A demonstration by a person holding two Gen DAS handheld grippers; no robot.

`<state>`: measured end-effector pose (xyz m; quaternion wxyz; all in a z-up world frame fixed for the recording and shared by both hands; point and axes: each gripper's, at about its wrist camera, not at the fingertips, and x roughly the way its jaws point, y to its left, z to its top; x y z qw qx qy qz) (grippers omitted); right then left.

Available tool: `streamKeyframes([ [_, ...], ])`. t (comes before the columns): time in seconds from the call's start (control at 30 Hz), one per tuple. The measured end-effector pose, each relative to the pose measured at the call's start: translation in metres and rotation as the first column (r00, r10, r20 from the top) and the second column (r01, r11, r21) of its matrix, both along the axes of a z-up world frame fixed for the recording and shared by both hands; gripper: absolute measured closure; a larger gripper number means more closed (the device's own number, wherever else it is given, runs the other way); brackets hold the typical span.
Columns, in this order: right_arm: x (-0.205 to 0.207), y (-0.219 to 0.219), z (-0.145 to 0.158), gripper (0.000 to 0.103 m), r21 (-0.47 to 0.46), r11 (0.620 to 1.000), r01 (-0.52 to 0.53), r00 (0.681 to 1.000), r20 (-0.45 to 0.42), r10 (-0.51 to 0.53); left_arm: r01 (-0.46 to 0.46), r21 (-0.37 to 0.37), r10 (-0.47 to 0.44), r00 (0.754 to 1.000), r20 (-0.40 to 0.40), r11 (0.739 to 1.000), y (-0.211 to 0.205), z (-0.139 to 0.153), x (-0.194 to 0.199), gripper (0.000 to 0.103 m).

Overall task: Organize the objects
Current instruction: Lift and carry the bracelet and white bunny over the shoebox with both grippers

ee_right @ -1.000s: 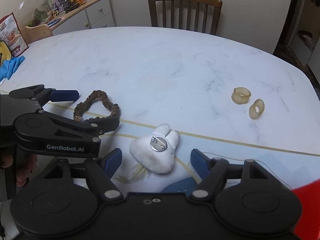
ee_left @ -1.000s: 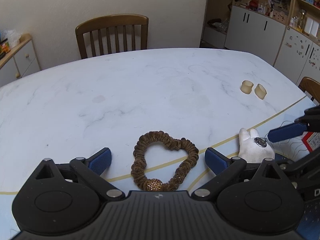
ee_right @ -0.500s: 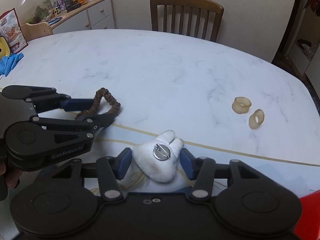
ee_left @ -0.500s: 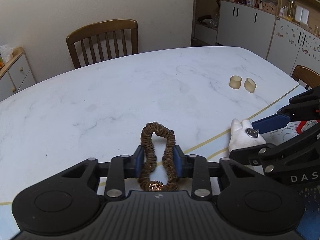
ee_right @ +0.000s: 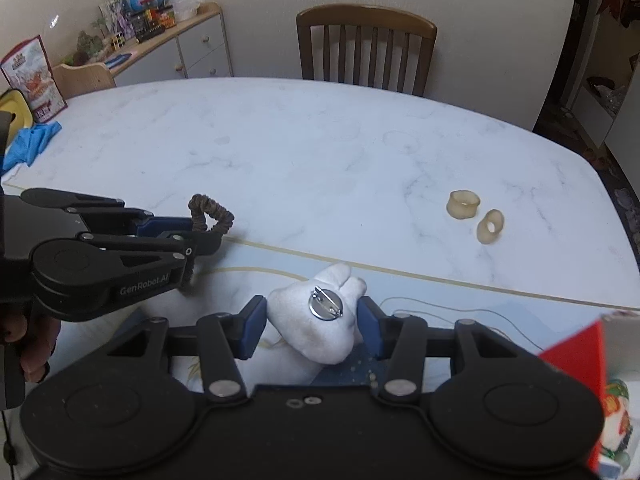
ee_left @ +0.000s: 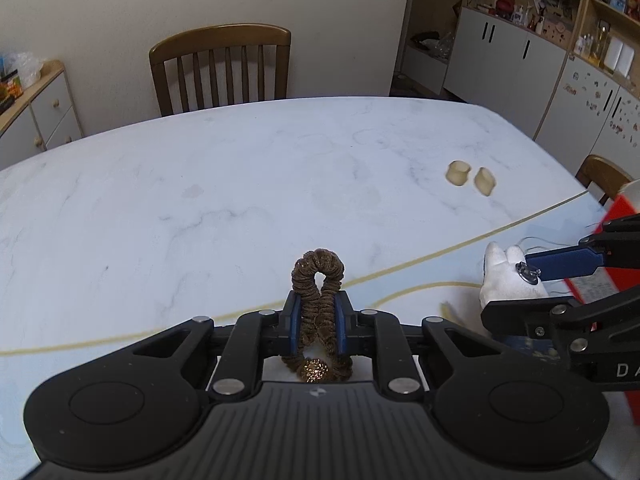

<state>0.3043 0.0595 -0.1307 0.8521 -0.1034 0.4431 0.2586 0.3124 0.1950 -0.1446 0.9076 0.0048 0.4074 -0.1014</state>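
The bench [ee_left: 240, 184] is white with grey marble veins and a thin yellow line. The scrunchie [ee_left: 318, 300] is brown with a gold glitter bead. The brooch [ee_right: 320, 328] is white plush with a silver pin disc. The 2 rings [ee_right: 474, 216] are translucent beige. Both hand-held grippers are black with blue pads [ee_right: 253, 326].
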Motion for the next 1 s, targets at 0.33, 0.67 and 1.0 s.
streamKeyframes([
  [0.33, -0.038, -0.022, 0.043, 0.055, 0.06, 0.998, 0.006, 0.999, 0.033, -0.008, 0.015, -0.051, -0.014, 1.0, 0.017, 0.999, -0.009, 0.041, -0.042, 0.086],
  [0.67, -0.073, -0.065, 0.082, 0.054, 0.098, 0.995, -0.002, 0.996, 0.084, -0.006, 0.056, -0.055, -0.054, 0.998, 0.032, 0.997, -0.038, 0.08, -0.086, 0.086],
  [1.0, -0.093, -0.13, 0.096, 0.054, 0.124, 0.992, 0.029, 0.994, 0.101, -0.041, 0.101, -0.056, -0.098, 0.994, 0.054, 0.993, -0.096, 0.106, -0.113, 0.086],
])
